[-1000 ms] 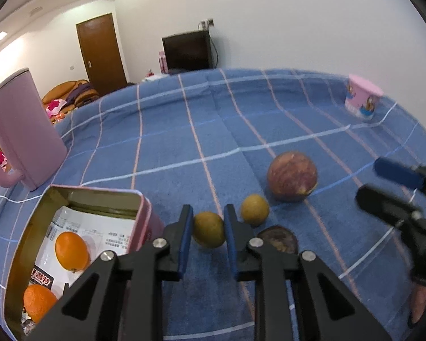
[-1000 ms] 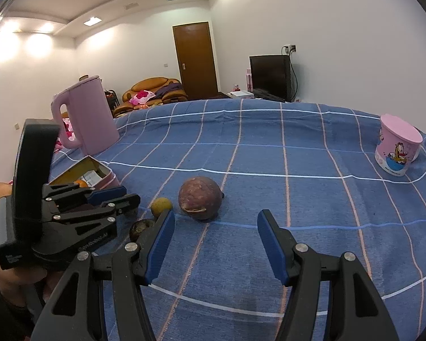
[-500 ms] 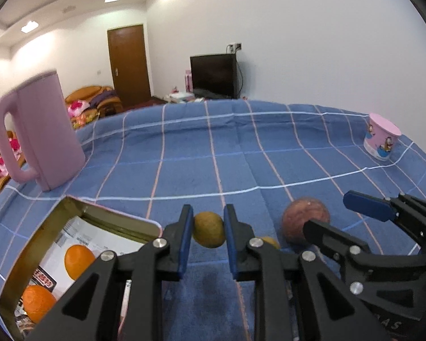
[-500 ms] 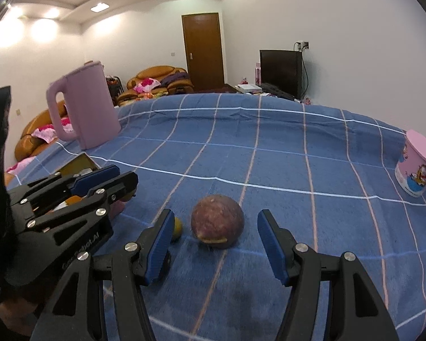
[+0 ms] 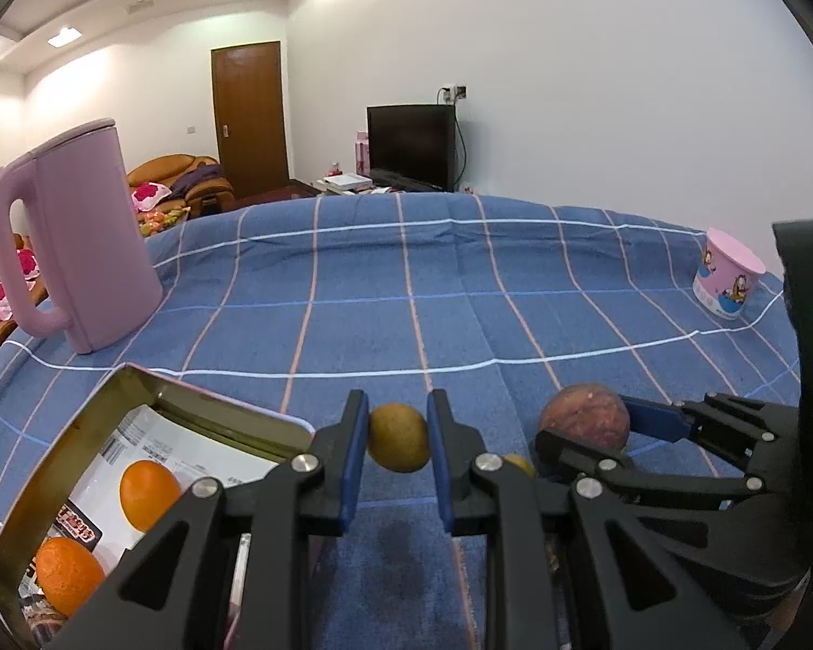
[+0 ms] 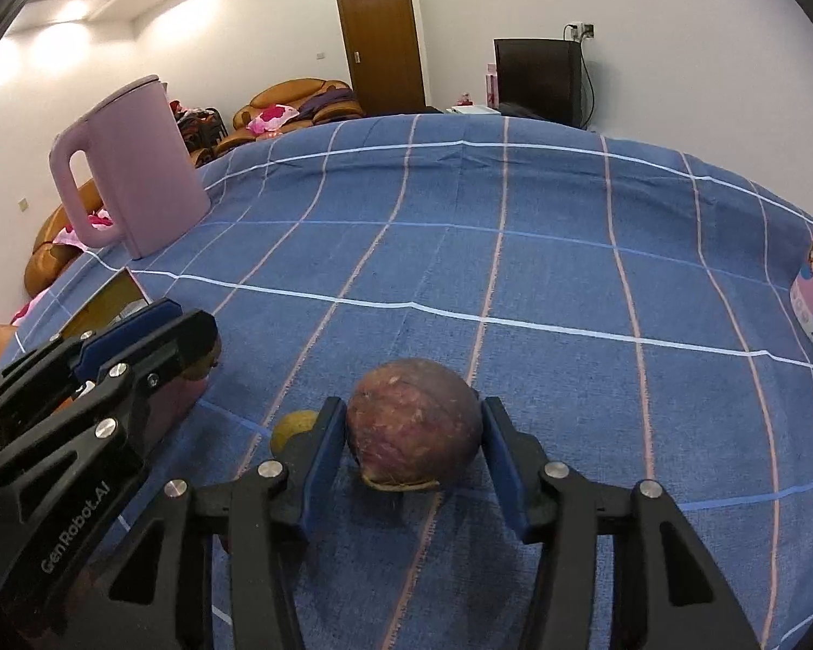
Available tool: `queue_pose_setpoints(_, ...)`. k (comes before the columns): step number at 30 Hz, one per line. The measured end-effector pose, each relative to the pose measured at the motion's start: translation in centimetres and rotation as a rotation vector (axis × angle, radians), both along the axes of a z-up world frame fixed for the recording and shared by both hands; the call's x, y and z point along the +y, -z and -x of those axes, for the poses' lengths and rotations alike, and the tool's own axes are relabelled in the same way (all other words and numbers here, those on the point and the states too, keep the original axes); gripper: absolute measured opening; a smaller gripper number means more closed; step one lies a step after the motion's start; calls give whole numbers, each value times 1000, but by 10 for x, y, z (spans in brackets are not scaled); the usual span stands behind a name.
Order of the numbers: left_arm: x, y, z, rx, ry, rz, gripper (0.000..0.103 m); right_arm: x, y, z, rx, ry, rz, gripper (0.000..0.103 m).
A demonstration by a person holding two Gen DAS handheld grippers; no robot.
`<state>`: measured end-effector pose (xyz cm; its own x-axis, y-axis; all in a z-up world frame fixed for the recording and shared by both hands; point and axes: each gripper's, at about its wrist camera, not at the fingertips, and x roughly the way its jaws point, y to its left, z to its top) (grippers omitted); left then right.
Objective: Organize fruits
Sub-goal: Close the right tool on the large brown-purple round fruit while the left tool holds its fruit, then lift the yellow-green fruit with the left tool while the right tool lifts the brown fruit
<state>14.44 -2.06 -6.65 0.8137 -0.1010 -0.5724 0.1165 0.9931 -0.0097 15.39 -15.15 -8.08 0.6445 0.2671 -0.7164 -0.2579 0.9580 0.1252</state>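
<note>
My left gripper [image 5: 394, 441] is shut on a small yellow-brown fruit [image 5: 398, 444] and holds it above the cloth beside an open tin box [image 5: 135, 379]. Two oranges [image 5: 149, 494] lie in the box on a printed packet. My right gripper [image 6: 413, 436] has closed around a large purple-brown round fruit [image 6: 414, 422] that still sits on the cloth; its blue pads touch both sides. Another small yellow fruit [image 6: 292, 428] lies just left of it. The left gripper also shows in the right wrist view [image 6: 189, 346].
A pink kettle [image 5: 76, 238] stands at the back left of the blue checked cloth [image 5: 406, 292]. A pink cartoon cup [image 5: 726, 281] stands at the far right. A TV, a door and a sofa are beyond the table.
My left gripper lifted the small fruit off the cloth and moved toward the tin. My right gripper advanced to the large purple fruit and closed its jaws on it.
</note>
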Motion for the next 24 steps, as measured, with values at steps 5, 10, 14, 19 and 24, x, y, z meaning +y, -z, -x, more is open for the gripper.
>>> queue_pose_setpoints(5,1,-2,3,-15,-12,1,23,-4,-7,7,-47,1,-25,52)
queue_pose_setpoints(10,-2,-4,9,-42,-21,-20,23,-5,-12,13,-88,1,-33,52)
queue_pose_setpoints(14,-2,-5,10,-53,-27,-25,23,-6,-16,19,-118,3,-42,52)
queue_pose_setpoints(19,-3,-7,14,-70,-31,-32,23,-6,-21,26,-167,5,-38,52)
queue_pose_setpoints(24,-5,-8,18,-91,-34,-45,23,-6,-24,30,-199,10,-35,52)
